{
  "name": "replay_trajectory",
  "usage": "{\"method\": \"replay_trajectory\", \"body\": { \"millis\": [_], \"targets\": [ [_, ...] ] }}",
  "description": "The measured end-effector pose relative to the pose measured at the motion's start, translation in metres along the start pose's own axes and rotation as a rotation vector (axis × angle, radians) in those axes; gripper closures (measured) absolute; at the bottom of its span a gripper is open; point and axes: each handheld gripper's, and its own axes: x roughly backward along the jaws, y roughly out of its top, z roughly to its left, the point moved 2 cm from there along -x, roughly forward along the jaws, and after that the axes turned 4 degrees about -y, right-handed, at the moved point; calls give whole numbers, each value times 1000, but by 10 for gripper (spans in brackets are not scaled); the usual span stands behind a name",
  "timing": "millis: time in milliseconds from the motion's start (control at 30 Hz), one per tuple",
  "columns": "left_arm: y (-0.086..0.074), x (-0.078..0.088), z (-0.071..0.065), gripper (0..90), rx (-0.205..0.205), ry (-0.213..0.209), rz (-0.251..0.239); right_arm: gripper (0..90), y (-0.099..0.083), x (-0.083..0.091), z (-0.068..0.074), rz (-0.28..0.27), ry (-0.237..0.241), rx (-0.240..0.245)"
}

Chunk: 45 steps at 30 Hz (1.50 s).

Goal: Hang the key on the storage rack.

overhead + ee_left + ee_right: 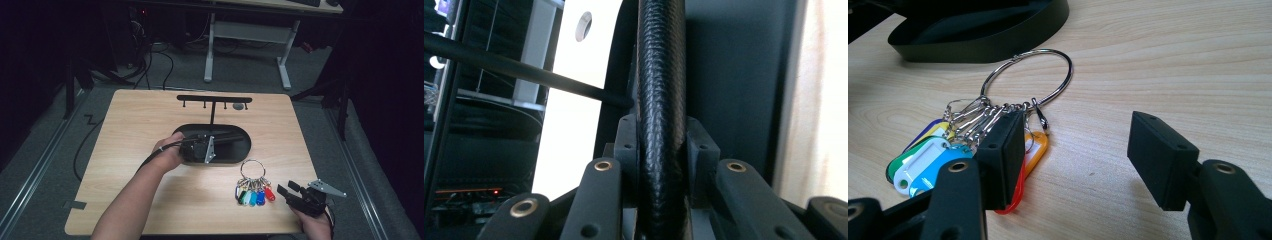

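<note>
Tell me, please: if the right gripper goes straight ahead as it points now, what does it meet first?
Probably the key ring with its coloured tags, lying just ahead of the open right gripper; depth is unclear.

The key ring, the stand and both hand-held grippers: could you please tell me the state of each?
Key ring: lying flat on the table, coloured tags attached, not held.
Stand: upright in its oval black base, hooks bare.
Left hand-held gripper: shut on a black textured bar over the base.
Right hand-held gripper: open, beside the key ring.
</note>
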Motion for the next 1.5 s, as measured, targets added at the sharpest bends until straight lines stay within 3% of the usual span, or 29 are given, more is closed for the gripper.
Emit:
{"method": "replay_trajectory", "body": {
  "millis": [67,500,733,867,1200,1367,1500],
  "targets": [
    [-3,-5,1,734,-22,16,13,404,0,0,0,2,1,0],
    [-17,-22,1,708,19,-30,118,405,0,0,1,-3,2,-3],
    [-25,-26,-4,601,47,-65,171,405,0,0,2,0,4,-3],
    [-30,-22,-3,559,114,-88,156,405,0,0,2,3,5,-6],
    [-44,-4,-7,562,158,-72,160,405,0,-2,5,10,11,14],
    [-45,9,-3,563,187,-59,139,406,-1,-3,6,15,7,18],
    [-43,20,-5,569,222,-51,94,406,0,-2,5,9,5,17]
  ]
}}
